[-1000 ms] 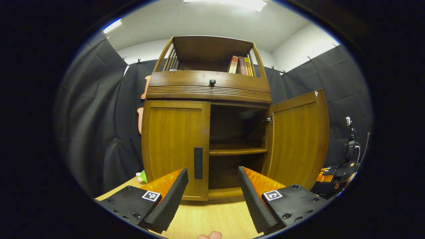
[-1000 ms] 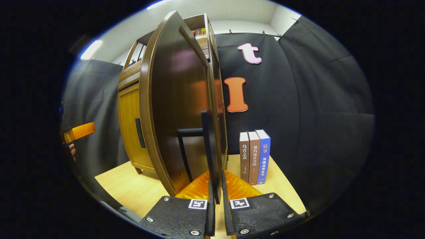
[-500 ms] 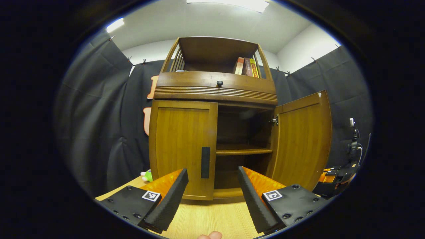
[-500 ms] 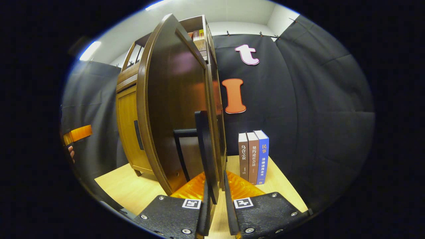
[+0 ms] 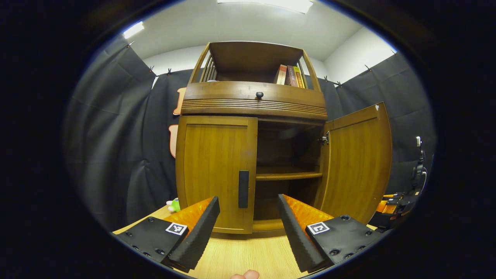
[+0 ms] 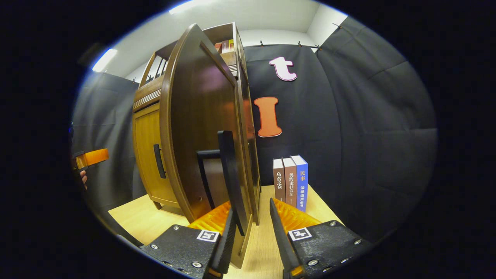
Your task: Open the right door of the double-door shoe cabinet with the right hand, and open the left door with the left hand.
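The wooden shoe cabinet (image 5: 254,102) stands on a light wooden table. Its left door (image 5: 215,174) is closed, with a black vertical handle (image 5: 243,189). The right door (image 5: 358,162) is swung wide, showing an inner shelf (image 5: 288,175). My left gripper (image 5: 247,201) is open, short of the left door, its handle showing between the fingers. In the right gripper view the right door (image 6: 201,128) is seen nearly edge-on, with its black handle (image 6: 228,174). My right gripper (image 6: 251,207) is open around the door's lower edge, the handle just by one finger (image 6: 224,240).
Three books (image 6: 290,184) stand on the table by the cloth wall right of the cabinet. More books (image 5: 288,75) sit on the top shelf above a drawer knob (image 5: 259,94). A green toy (image 5: 174,204) lies left of the cabinet. Black and orange gear (image 5: 393,207) sits beyond the open door.
My right gripper's fingers have parted and released the right door's handle. The left gripper has shifted a little, so the left handle now shows between its fingers. The left door stays closed.
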Available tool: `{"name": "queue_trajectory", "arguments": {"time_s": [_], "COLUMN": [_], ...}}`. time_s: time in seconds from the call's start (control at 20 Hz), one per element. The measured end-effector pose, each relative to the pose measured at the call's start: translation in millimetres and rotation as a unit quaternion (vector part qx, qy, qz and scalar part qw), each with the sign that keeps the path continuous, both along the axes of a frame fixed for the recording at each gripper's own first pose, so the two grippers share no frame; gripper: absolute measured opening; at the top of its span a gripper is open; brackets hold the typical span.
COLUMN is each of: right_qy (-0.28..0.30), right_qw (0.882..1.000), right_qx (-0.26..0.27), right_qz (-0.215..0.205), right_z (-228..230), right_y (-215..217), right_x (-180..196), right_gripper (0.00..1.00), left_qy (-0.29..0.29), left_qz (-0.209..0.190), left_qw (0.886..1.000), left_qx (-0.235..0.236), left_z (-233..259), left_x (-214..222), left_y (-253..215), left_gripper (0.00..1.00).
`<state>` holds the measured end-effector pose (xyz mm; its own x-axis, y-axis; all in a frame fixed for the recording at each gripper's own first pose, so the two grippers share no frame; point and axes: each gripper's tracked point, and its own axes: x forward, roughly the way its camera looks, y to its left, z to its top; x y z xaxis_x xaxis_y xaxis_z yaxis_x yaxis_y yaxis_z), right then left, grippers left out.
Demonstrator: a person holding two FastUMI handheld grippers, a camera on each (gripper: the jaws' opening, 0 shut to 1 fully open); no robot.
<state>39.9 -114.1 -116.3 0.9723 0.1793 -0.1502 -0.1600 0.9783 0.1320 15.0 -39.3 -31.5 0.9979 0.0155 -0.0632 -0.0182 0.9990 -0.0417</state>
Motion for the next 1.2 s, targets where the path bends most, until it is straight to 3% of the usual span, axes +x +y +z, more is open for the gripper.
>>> {"name": "queue_trajectory", "arguments": {"time_s": [0.1, 0.15, 0.2, 0.25, 0.3, 0.35, 0.4, 0.45, 0.5, 0.55, 0.6, 0.65, 0.7, 0.75, 0.8, 0.85, 0.9, 0.95, 1.0, 1.05, 1.1, 1.2], "right_qy": [-0.002, -0.001, 0.005, 0.011, 0.014, 0.014, 0.016, 0.02, 0.023, 0.023, 0.023, 0.023, 0.022, 0.019, 0.018, 0.018, 0.016, 0.014, 0.012, 0.012, 0.012, -0.006], "right_qw": [1.0, 1.0, 0.999, 0.999, 0.998, 0.998, 0.998, 0.998, 0.998, 0.998, 0.998, 0.997, 0.997, 0.997, 0.996, 0.996, 0.997, 0.997, 0.997, 0.997, 0.997, 0.997], "right_qx": [-0.007, -0.008, -0.009, -0.01, -0.008, -0.002, 0.008, 0.013, 0.01, 0.004, -0.002, -0.009, -0.015, -0.023, -0.029, -0.03, -0.026, -0.023, -0.022, -0.025, -0.031, -0.039], "right_qz": [-0.013, -0.023, -0.033, -0.045, -0.055, -0.056, -0.052, -0.052, -0.055, -0.058, -0.064, -0.068, -0.073, -0.077, -0.077, -0.078, -0.078, -0.078, -0.075, -0.074, -0.073, -0.065], "right_z": [1, 2, 0, -3, -4, -3, -1, -1, -2, 0, 3, 5, 7, 11, 14, 17, 22, 29, 34, 38, 41, 55], "right_y": [-11, -17, -24, -32, -39, -40, -39, -37, -37, -37, -37, -36, -36, -37, -38, -36, -35, -34, -30, -26, -22, -9], "right_x": [-6, -10, -12, -16, -20, -25, -30, -33, -34, -34, -35, -35, -37, -39, -40, -42, -45, -48, -50, -50, -51, -52], "right_gripper": [0.63, 0.64, 0.53, 0.65, 0.54, 0.55, 0.67, 0.61, 0.63, 0.78, 0.55, 0.69, 0.7, 0.83, 0.84, 0.76, 0.78, 0.94, 0.96, 0.86, 1.0, 1.0], "left_qy": [0.002, 0.004, 0.005, 0.005, 0.006, 0.006, 0.007, 0.008, 0.01, 0.012, 0.015, 0.016, 0.018, 0.021, 0.026, 0.027, 0.028, 0.027, 0.027, 0.026, 0.025, 0.024], "left_qz": [-0.005, -0.009, -0.013, -0.018, -0.022, -0.026, -0.03, -0.033, -0.035, -0.037, -0.038, -0.038, -0.038, -0.036, -0.03, -0.025, -0.02, -0.015, -0.008, -0.002, 0.002, 0.007], "left_qw": [1.0, 1.0, 1.0, 1.0, 1.0, 1.0, 1.0, 0.999, 0.999, 0.999, 0.999, 0.999, 0.999, 0.999, 0.999, 0.999, 0.999, 0.999, 1.0, 1.0, 1.0, 1.0], "left_qx": [-0.002, -0.003, -0.003, -0.003, -0.003, -0.002, -0.002, -0.002, -0.003, -0.005, -0.006, -0.007, -0.008, -0.009, -0.009, -0.01, -0.011, -0.01, -0.007, -0.004, -0.001, 0.01], "left_z": [-2, -3, -4, -5, -5, -5, -5, -7, -8, -9, -11, -12, -13, -16, -19, -22, -22, -23, -22, -23, -23, -25], "left_x": [3, 4, 7, 9, 10, 11, 13, 13, 14, 13, 13, 14, 15, 18, 19, 23, 27, 34, 42, 50, 59, 79], "left_y": [-3, -6, -9, -12, -15, -18, -21, -22, -24, -25, -25, -25, -24, -22, -17, -11, -5, 2, 9, 16, 21, 28], "left_gripper": [0.95, 0.95, 0.95, 0.95, 0.97, 0.97, 0.95, 0.95, 0.95, 0.95, 0.95, 0.95, 0.94, 0.94, 0.94, 0.95, 0.95, 0.94, 0.94, 0.94, 0.94, 0.94]}}
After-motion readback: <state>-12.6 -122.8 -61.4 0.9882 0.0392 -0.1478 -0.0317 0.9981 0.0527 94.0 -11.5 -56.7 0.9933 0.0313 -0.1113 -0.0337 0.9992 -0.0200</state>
